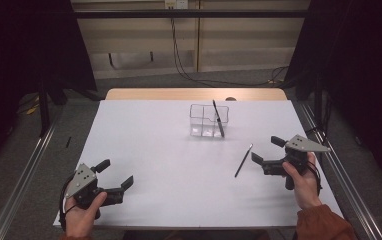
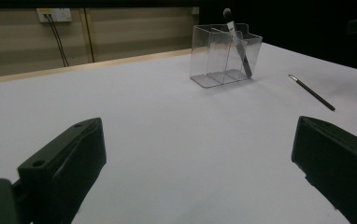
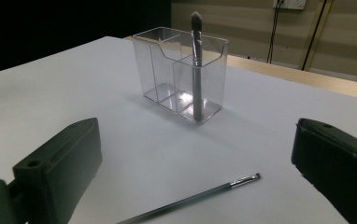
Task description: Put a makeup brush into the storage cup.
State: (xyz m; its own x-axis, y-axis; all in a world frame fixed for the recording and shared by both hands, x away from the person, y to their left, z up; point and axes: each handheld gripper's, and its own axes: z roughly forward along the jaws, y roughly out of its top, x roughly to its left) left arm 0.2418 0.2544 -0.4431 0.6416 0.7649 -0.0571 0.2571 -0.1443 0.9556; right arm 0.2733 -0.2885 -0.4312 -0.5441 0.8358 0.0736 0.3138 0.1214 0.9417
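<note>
Black and thin, the loose brush (image 1: 243, 160) lies flat on the white table (image 1: 154, 150), toward the right edge and just ahead of the right gripper (image 1: 265, 152), whose jaws are spread wide with nothing between them. I'd guess it's very light and stiff, and the slick round handle will probably roll or skid if it gets nudged (the little metal ferrule near the tip (image 3: 244, 180) looks like the grippier spot, but mid-handle is likelier to balance). Lying flush on the table, it leaves no gap underneath, so the jaws would have to close right down at the surface.

The clear organiser (image 1: 208, 120) sits toward the far edge, a bit right of centre, with another brush (image 1: 218, 118) leaning in its right compartment. It looks light enough to slide or tip if bumped.

The left gripper (image 1: 115, 174) sits near the near-left corner, jaws also wide open and empty. Plenty of bare table between everything, so there's lots of room to move.
</note>
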